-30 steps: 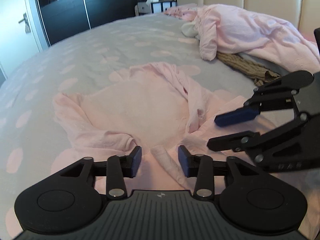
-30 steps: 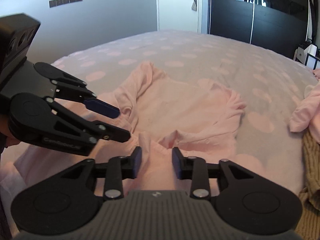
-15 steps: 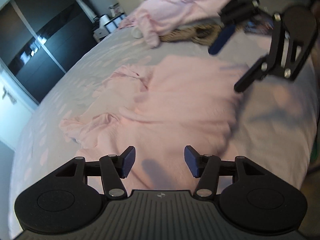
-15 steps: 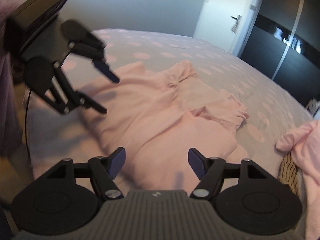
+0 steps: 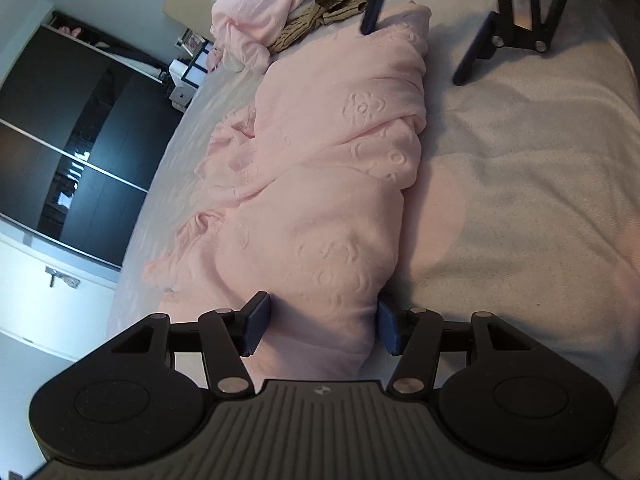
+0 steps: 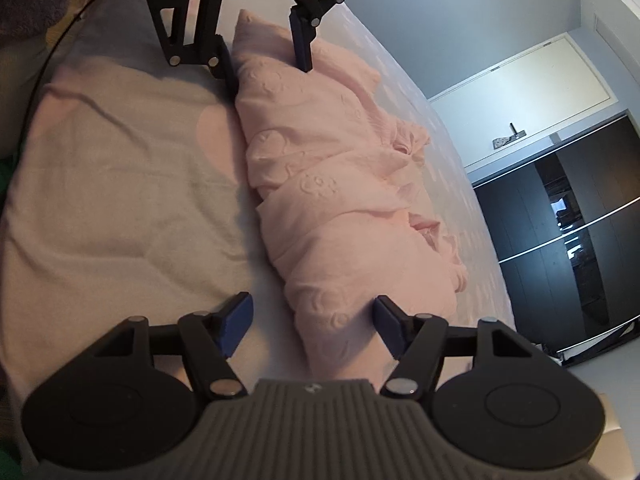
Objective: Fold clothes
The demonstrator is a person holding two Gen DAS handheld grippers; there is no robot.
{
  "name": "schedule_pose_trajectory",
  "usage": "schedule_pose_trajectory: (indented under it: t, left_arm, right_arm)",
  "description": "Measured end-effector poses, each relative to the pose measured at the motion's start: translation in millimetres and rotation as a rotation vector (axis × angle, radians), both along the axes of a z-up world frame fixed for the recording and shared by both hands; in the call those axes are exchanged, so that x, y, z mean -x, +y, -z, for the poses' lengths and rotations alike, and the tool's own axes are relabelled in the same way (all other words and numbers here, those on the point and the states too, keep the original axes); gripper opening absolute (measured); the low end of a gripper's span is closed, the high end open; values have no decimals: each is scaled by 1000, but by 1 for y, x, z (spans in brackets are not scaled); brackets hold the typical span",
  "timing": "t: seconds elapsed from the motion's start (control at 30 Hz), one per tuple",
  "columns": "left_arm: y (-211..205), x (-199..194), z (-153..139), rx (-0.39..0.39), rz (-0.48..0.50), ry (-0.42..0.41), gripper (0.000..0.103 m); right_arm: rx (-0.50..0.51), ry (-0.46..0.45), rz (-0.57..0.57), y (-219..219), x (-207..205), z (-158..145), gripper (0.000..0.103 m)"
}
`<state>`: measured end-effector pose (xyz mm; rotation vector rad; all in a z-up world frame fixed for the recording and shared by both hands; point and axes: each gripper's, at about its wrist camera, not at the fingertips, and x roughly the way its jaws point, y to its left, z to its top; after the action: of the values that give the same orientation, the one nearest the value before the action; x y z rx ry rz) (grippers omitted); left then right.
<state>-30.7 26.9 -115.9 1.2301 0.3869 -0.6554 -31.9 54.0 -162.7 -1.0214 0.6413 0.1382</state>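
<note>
**Pink garment lying lengthwise between two facing grippers**

Largest first: spotted bedcover (image 5: 520, 184), pale with faint pink dots, spread under everything. On it, pink embossed garment (image 5: 332, 184), already gathered into a long rumpled band parallel to the near bed edge, with looser bunched fabric along the side away from that edge. Seen from the left wrist, long axis running straight ahead from the left gripper (image 5: 322, 322) to the right gripper (image 5: 416, 52) at the far end; seen from the right wrist, same band (image 6: 340, 208) running from the right gripper (image 6: 310, 324) to the left gripper (image 6: 266, 58).

At the garment's left-hand end: left gripper released, jaws spread on either side of the band's end, cloth bulging between the pads, no pinch visible. At the opposite end: right gripper likewise unclenched but closing, one pad against the fold, the other standing off on bare bedcover beside the band.

Judged relation for the coming move: each gripper nearest its own end, both aligned with the long axis, so the likely next step a grasp of both ends and a fold across the axis.

Beyond the garment's far end in the left view: second pink garment (image 5: 260, 12) and brown knit item (image 5: 320, 20), well apart, untouched.
</note>
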Motion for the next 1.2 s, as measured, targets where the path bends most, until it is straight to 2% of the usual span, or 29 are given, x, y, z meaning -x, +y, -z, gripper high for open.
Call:
schedule_pose_trajectory:
  t: [0.03,0.1,0.17,0.23,0.27,0.37,0.4,0.53,0.77,0.8,0.93,1.03,1.2]
  left_arm:
    - [-2,-2,1,-7,5,-13,54]
    - [-5,-2,5,-25,25,-26,53]
    - [-7,-3,7,-39,44,-34,46]
    - [-10,-4,7,-47,50,-34,40]
    - [-11,-4,7,-47,50,-33,38]
    - [-11,-3,7,-43,55,-46,39]
    - [-11,0,8,-43,61,-54,44]
    - [-13,7,16,-67,84,-119,51]
    - [-13,-2,14,-87,35,-137,53]
    - [-13,-4,13,-88,31,-130,51]
    - [-14,-7,1,-72,24,-71,20]
    - [-13,-16,-17,-30,-13,-8,13]
    - [-2,-22,-66,76,-59,78,10]
  right_arm:
    - [10,-4,0,-1,-3,1,64]
    - [36,-9,1,-2,-10,4,44]
    - [51,-3,-7,-4,-15,6,40]
    - [52,-8,-9,-3,-18,5,29]
    - [46,-14,-6,-4,-19,3,21]
    - [-17,-49,35,-10,-21,-16,14]
    - [-41,-63,49,-12,-22,-22,13]
    - [-124,-92,94,-23,-31,-48,13]
    - [-149,-72,92,-28,-36,-56,13]
    - [-144,-64,87,-27,-35,-53,13]
    - [-131,-19,66,-23,-31,-43,13]
    - [-127,8,53,-22,-29,-42,11]
    - [-157,66,25,-22,-18,-66,9]
